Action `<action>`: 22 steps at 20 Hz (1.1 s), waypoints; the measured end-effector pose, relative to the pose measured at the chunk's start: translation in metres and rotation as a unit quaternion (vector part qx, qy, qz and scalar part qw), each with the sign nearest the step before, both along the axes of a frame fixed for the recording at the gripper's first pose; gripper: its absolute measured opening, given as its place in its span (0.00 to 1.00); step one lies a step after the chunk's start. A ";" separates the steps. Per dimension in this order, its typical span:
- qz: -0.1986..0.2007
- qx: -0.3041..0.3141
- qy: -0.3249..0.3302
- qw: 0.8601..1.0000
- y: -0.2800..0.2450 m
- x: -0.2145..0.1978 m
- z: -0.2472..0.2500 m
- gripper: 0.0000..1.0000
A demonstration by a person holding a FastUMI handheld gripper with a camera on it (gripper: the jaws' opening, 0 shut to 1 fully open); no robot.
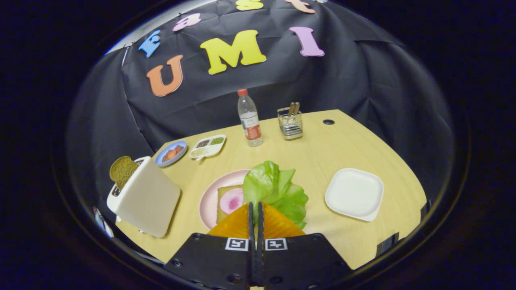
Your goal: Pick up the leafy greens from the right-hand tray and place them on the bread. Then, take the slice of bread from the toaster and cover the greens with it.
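Observation:
My gripper [255,206] is shut on the leafy greens [274,189], pinching their near edge; the green leaf stands up just ahead of the fingertips. It hangs over the right side of the pink plate [209,201], which carries a slice of bread [225,197] with a pink round of meat [233,200] on it. To the left stands a white toaster [145,197] with a brown slice of bread [122,170] sticking up out of its slot. To the right lies the white square tray [354,193], bare.
At the back of the wooden table [322,149] stand a water bottle [250,119] and a wire holder with utensils [290,123]. A blue dish of food [171,153] and a white divided dish [207,146] sit behind the toaster.

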State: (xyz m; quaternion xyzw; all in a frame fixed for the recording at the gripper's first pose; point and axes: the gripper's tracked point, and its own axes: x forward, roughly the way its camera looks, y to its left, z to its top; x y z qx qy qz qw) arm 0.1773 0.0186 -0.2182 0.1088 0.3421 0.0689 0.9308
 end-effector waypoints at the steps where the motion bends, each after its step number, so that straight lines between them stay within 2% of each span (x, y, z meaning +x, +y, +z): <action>1: 0.013 0.004 0.011 1.000 0.015 0.004 -0.007 0.01; 5: 0.032 -0.028 0.041 0.998 0.047 0.026 -0.041 0.01; 10: 0.049 -0.017 0.050 0.997 0.076 0.042 -0.059 0.01; 12: 0.051 -0.023 0.051 0.997 0.080 0.042 -0.061 0.15; 14: 0.044 -0.043 0.039 0.997 0.075 0.046 -0.062 0.39; 16: 0.046 -0.049 0.028 0.997 0.076 0.046 -0.058 0.50; 21: 0.055 -0.095 -0.033 0.993 0.079 0.037 -0.016 0.93; 22: 0.057 -0.100 -0.046 0.992 0.084 0.033 -0.003 0.95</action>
